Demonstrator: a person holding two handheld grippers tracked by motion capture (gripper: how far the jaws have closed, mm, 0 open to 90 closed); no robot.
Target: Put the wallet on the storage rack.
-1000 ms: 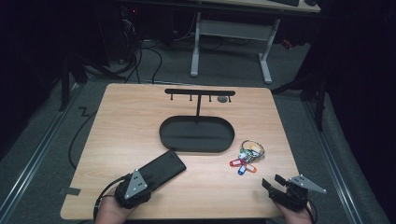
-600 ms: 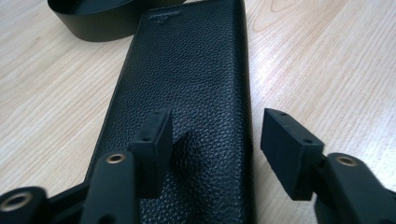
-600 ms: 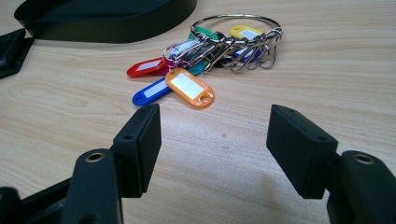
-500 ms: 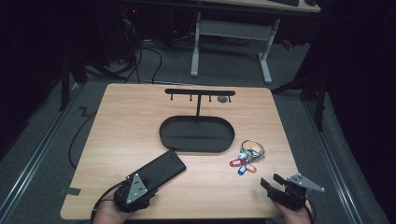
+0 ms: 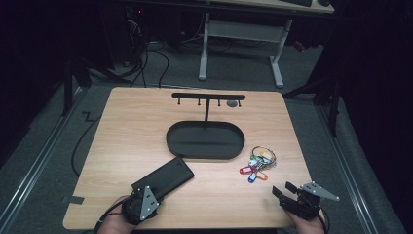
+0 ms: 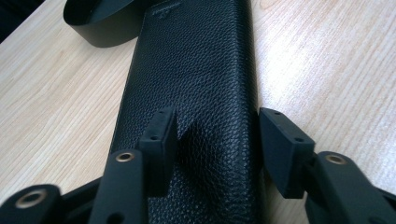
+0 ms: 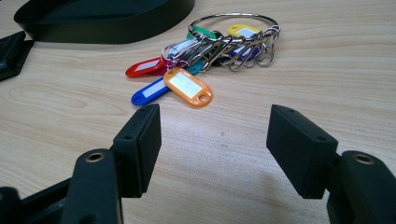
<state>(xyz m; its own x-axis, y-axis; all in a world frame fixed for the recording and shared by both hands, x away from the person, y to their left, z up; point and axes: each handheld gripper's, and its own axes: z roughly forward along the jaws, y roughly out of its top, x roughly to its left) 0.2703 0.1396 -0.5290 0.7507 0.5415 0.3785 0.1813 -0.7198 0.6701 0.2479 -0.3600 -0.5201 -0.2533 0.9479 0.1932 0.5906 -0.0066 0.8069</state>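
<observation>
We hold our left tongs (image 6: pixel 215 140) over the near end of the black leather case (image 6: pixel 196 74), their span just narrowing, one pad denting the leather, the other beside its edge. Our right tongs (image 7: pixel 215 149) gape, released; the key ring (image 7: pixel 210 51) lies just ahead on the counter (image 7: pixel 327 84).

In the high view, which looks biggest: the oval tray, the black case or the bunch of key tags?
1. Oval tray
2. Black case
3. Bunch of key tags

All lie on the same table, so nearness hardly matters.
</observation>
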